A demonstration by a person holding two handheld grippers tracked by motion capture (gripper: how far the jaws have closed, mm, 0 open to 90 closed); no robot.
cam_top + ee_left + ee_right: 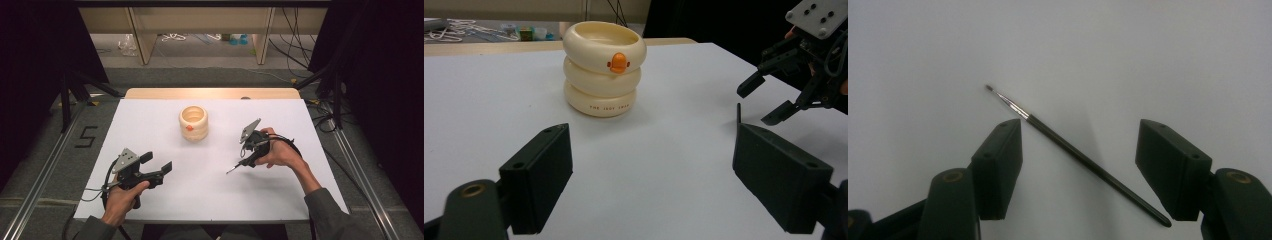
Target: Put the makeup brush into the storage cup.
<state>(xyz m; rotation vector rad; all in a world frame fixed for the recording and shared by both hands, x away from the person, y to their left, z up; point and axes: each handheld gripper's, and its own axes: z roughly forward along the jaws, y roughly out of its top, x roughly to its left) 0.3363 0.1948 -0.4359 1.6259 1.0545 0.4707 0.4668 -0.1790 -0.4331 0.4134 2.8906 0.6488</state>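
A thin paintbrush [1083, 160] is seen lying flat on the white worktop [150, 125], right of centre, just beside the right gripper [245, 164]. In the right gripper view the brush is bracketed by the two black jaws, which stand fairly wide with neither pad touching it; nothing is gripped yet. The left gripper [651, 175] is held low at the near left, jaws wide and empty, aimed toward a cream ringed pot [604, 70] with a small orange duck, which stands well apart from the brush toward the far middle.

Handling, judged: the brush is very light, stiff along the dark handle, slim and round, so it is likely to roll or slip out of a loose pinch. The bristle tip is soft and easily bent; it should not be clamped. Best hold is taken on the dark handle around its middle, behind the shiny metal ferrule, with the jaws closed squarely across the shaft.

Orientation: the long axis is laid diagonally. In the high view [231, 170] the bristle end points toward the near left, and the handle end runs back under the right gripper. In the right gripper view the tip points up-left, the handle end down-right.
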